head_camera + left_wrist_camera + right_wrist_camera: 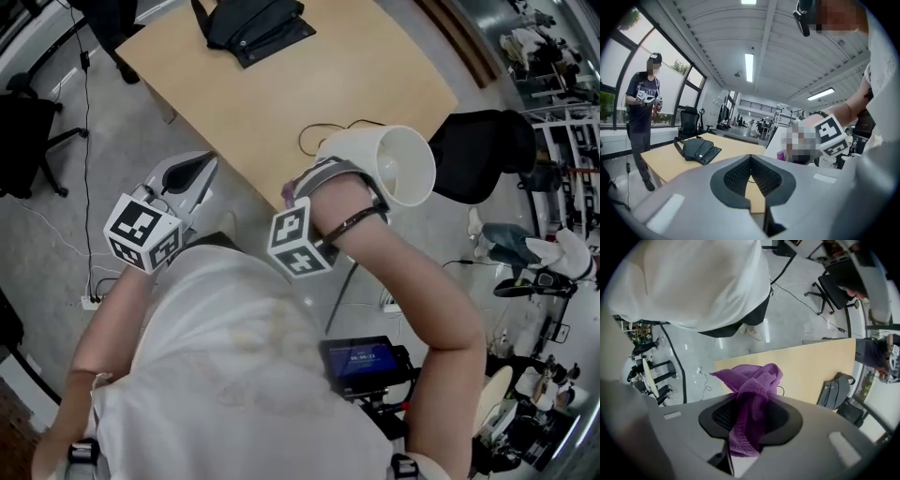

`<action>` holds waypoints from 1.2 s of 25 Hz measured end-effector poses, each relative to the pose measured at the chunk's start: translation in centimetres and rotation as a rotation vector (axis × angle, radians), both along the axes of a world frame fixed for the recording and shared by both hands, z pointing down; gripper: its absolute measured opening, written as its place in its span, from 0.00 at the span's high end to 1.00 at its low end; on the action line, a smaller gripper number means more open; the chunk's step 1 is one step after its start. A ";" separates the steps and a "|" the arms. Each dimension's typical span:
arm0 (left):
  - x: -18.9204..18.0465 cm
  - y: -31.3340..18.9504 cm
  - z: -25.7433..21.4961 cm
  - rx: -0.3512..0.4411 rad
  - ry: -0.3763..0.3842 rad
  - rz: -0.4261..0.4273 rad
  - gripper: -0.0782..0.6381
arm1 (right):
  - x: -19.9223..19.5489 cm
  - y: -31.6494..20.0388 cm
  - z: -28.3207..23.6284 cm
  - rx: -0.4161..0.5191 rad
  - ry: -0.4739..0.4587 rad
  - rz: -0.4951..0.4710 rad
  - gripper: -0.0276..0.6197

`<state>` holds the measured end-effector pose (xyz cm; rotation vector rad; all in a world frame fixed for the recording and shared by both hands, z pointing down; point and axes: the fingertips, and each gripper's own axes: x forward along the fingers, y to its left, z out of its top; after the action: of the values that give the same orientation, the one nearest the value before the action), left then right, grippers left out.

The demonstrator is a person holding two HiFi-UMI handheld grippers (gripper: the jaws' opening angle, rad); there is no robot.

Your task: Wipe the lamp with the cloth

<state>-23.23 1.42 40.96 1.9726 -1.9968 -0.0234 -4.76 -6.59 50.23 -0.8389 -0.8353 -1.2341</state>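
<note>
Right gripper view: right gripper [751, 403] clamps purple cloth [752, 378] (bunched at frame centre). Left gripper [751, 158] jaws together, empty. Head view: white lamp [398, 169] right of centre.

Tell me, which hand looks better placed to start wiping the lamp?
The right. Its tongs grip the purple cloth and sit close beside the white lamp in the head view. The left tongs hold nothing and are farther from the lamp.
</note>
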 end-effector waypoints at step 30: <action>9.0 5.6 -2.6 -0.044 -0.121 0.162 0.89 | 2.3 -0.7 -8.2 -0.092 -1.281 0.518 0.74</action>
<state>-14.23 6.98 38.40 2.1468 -1.8841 0.1813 -2.45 -7.31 42.08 0.2444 -1.9786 -1.1759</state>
